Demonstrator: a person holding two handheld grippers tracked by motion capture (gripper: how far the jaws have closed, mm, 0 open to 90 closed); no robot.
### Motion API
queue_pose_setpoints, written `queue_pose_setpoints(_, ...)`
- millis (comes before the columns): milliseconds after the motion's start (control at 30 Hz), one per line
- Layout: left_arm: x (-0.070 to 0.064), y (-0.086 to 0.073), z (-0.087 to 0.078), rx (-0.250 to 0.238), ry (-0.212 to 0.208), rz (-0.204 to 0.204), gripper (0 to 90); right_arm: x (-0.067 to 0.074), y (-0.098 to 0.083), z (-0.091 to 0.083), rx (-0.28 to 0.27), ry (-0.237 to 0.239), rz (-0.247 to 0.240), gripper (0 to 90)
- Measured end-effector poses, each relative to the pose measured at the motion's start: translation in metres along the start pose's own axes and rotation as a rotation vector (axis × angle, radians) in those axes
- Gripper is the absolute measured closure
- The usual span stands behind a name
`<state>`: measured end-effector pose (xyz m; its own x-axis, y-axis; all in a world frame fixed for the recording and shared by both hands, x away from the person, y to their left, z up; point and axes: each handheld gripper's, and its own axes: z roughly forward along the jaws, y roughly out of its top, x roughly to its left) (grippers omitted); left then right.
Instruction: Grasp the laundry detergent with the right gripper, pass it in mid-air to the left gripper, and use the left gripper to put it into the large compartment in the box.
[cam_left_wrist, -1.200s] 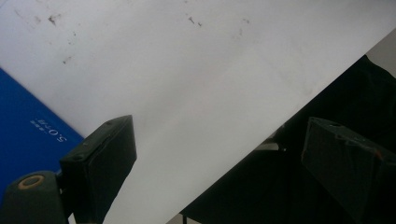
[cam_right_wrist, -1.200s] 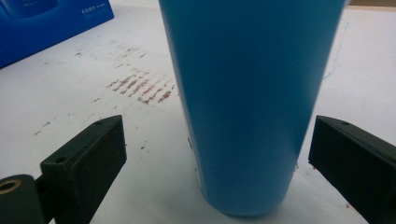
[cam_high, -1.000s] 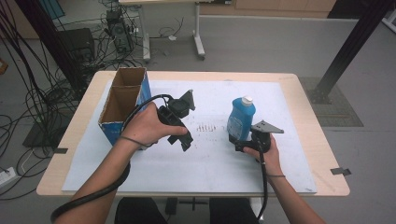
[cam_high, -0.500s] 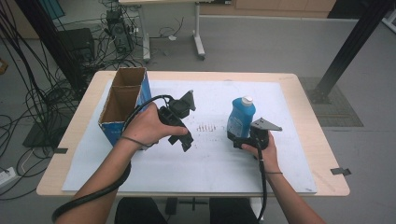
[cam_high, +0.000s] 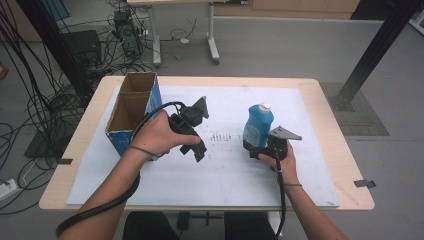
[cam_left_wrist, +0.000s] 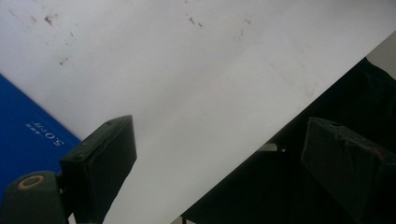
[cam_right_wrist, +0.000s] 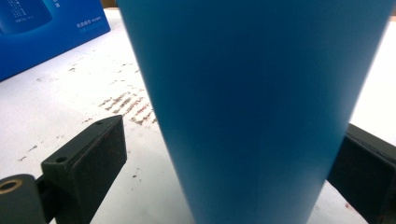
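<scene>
A blue bottle (cam_high: 259, 122) with a white cap stands upright on the white sheet (cam_high: 225, 172), right of centre. My right gripper (cam_high: 252, 149) rests low at the bottle's base with its jaws on either side of it. In the right gripper view the bottle (cam_right_wrist: 261, 102) stands between the jaws of that gripper (cam_right_wrist: 233, 130); a gap shows at the left jaw, so it is open. My left gripper (cam_high: 199, 151) is held tilted over the sheet's middle, pointing back toward the near edge. Its jaws stand wide apart in the left gripper view (cam_left_wrist: 219, 130), with nothing between them.
An open cardboard box (cam_high: 131, 107) with blue sides stands at the table's left; its blue side (cam_left_wrist: 23, 135) is close to my left gripper. Brown marks (cam_high: 220, 136) dot the sheet between the grippers. The wooden table (cam_high: 80, 150) is ringed by floor cables and black frame posts.
</scene>
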<state>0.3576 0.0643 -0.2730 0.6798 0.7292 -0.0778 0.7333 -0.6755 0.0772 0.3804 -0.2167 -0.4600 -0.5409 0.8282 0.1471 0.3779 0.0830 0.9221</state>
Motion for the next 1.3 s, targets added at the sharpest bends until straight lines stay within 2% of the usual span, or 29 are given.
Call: queue_pose_setpoints(1300,0.0,0.0057,-0.0002,0.001,0.0,0.013,10.3,-0.0026,-0.0006,0.0029,-0.007,0.004,0.021,3.5)
